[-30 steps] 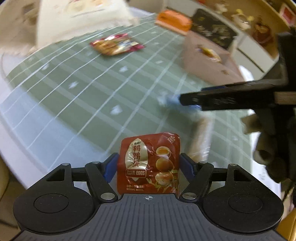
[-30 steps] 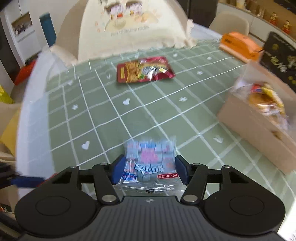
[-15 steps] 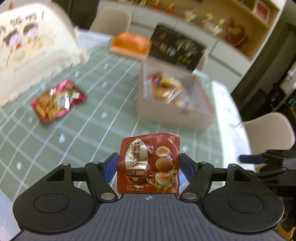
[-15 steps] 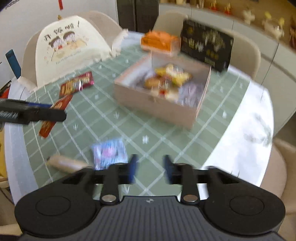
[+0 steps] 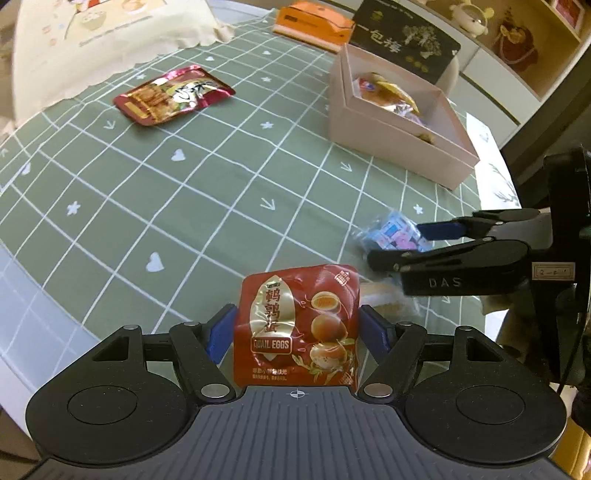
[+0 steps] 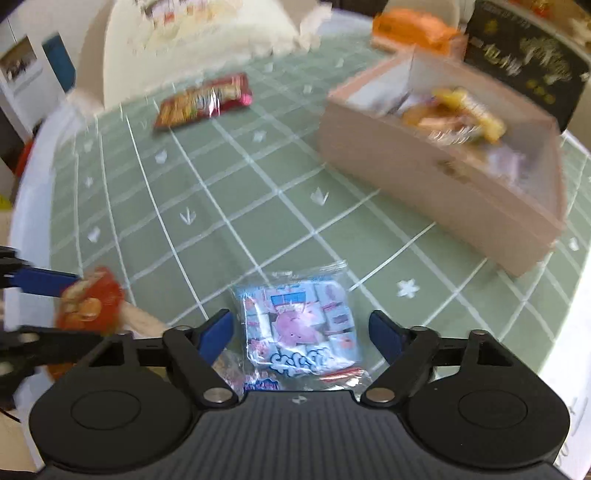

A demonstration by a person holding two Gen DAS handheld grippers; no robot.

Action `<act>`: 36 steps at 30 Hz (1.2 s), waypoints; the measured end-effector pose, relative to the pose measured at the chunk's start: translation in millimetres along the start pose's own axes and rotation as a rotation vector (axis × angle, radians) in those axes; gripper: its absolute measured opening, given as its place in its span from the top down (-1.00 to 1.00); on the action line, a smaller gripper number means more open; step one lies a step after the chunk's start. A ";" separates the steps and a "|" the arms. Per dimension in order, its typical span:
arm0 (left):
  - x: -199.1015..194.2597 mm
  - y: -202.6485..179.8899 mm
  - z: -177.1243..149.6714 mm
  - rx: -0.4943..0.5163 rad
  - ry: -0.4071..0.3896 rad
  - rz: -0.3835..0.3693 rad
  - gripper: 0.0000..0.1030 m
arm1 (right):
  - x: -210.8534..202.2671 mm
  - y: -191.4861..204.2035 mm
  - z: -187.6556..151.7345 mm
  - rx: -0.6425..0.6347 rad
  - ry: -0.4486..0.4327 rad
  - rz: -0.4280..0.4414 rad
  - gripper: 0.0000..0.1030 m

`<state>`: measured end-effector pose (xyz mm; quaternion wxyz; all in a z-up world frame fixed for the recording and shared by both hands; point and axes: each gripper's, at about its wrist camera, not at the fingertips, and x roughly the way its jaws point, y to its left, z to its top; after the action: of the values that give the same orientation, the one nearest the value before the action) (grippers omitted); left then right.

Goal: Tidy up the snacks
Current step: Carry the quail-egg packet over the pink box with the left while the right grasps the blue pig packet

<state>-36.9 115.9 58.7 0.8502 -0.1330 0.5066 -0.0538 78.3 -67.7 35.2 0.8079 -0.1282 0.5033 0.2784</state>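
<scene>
The left gripper point(image 5: 295, 328) has its jaws clenched on a red quail egg packet point(image 5: 297, 326), which stands upright between the blue pads above the green checked surface point(image 5: 184, 206). The right gripper point(image 6: 301, 332) has its jaws opening, and the clear candy bag point(image 6: 301, 332) with a pink cartoon print lies flat on the surface between them, the pads standing clear of its edges on both sides. In the left wrist view that same bag sits just ahead of the right gripper's fingertips point(image 5: 380, 258), near the right edge of the surface. A pale wrapped snack point(image 5: 384, 299) lies just beside the quail egg packet, partly hidden under the right gripper. Farther out, an open pink box point(image 5: 391, 136) holding several wrapped snacks stands to the right of centre. A red flat snack pouch point(image 5: 173, 94) lies well apart from the box, toward the far left. Beyond the box rest an orange carton point(image 5: 314, 24) and a black printed box point(image 5: 406, 44).
</scene>
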 end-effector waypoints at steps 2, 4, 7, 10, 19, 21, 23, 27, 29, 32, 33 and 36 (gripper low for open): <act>-4.4 -0.7 1.1 0.000 -0.019 -0.013 -0.49 | -6.4 3.4 0.1 -0.019 0.000 -0.011 -0.14; -7.2 -4.5 9.7 0.001 -0.043 -0.042 -0.49 | -23.0 -0.6 -2.8 -0.007 -0.004 0.015 -0.14; -20.8 -18.7 35.8 0.026 -0.119 -0.094 -0.49 | -66.1 -16.2 -8.2 0.011 -0.062 0.006 -0.14; -34.0 -42.3 80.1 0.085 -0.213 -0.138 -0.49 | -109.4 -37.9 -6.9 0.033 -0.140 -0.037 -0.14; 30.3 -134.2 223.6 0.197 -0.262 -0.271 -0.50 | -154.0 -111.4 7.1 0.227 -0.262 -0.104 -0.14; 55.3 -135.7 229.2 0.144 -0.265 -0.263 -0.49 | -150.7 -117.6 2.6 0.239 -0.257 -0.112 -0.14; 57.9 -122.7 223.7 0.047 -0.326 -0.321 -0.49 | -146.3 -124.2 -1.9 0.252 -0.243 -0.122 -0.14; 65.6 -111.6 219.9 0.065 -0.277 -0.313 -0.49 | -135.1 -136.4 -7.9 0.286 -0.221 -0.114 -0.14; 73.1 -111.9 224.5 0.103 -0.227 -0.326 -0.50 | -130.4 -140.0 -1.4 0.298 -0.224 -0.112 -0.14; 72.7 -115.3 235.5 0.104 -0.369 -0.310 -0.49 | -130.6 -140.7 21.0 0.309 -0.261 -0.091 -0.14; 80.2 -120.5 242.0 0.145 -0.347 -0.271 -0.49 | -131.9 -141.4 31.8 0.314 -0.280 -0.089 -0.14; 95.2 -106.6 251.8 0.063 -0.256 -0.311 -0.40 | -136.4 -143.3 58.2 0.320 -0.341 -0.132 -0.14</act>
<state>234.0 35.4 121.7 0.8928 -0.1886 0.3658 -0.1829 158.4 -199.4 172.2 0.9076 0.0177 0.3880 0.1594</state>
